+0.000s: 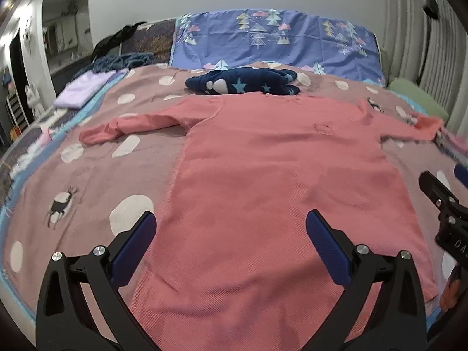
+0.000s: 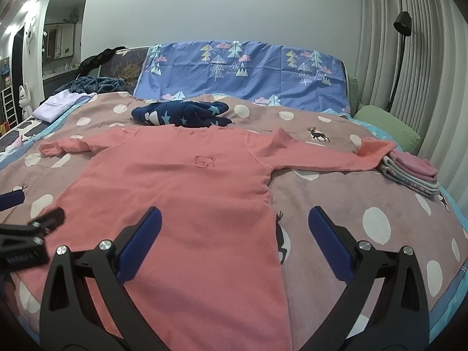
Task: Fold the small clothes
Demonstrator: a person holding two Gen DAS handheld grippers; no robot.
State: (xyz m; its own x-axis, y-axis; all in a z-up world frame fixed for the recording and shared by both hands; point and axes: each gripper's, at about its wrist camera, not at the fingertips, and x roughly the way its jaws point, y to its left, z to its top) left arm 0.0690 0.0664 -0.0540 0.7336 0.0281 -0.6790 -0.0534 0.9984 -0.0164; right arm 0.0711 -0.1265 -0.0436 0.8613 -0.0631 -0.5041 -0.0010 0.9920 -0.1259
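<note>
Left wrist view: left gripper (image 1: 231,228) jaws wide apart, holding nothing, above the pink long-sleeved top (image 1: 280,175) spread flat mid-bedspread (image 1: 87,181). Right wrist view: right gripper (image 2: 234,225) jaws equally wide, empty, over the top's right hem edge. Navy star garment (image 2: 181,114) beyond the collar.

The pink shirt's (image 1: 263,181) hem runs off the bottom edge in both views. In the left view the right gripper (image 1: 447,204) (at three o'clock) is blurred and cropped, its fingertips unreadable.
</note>
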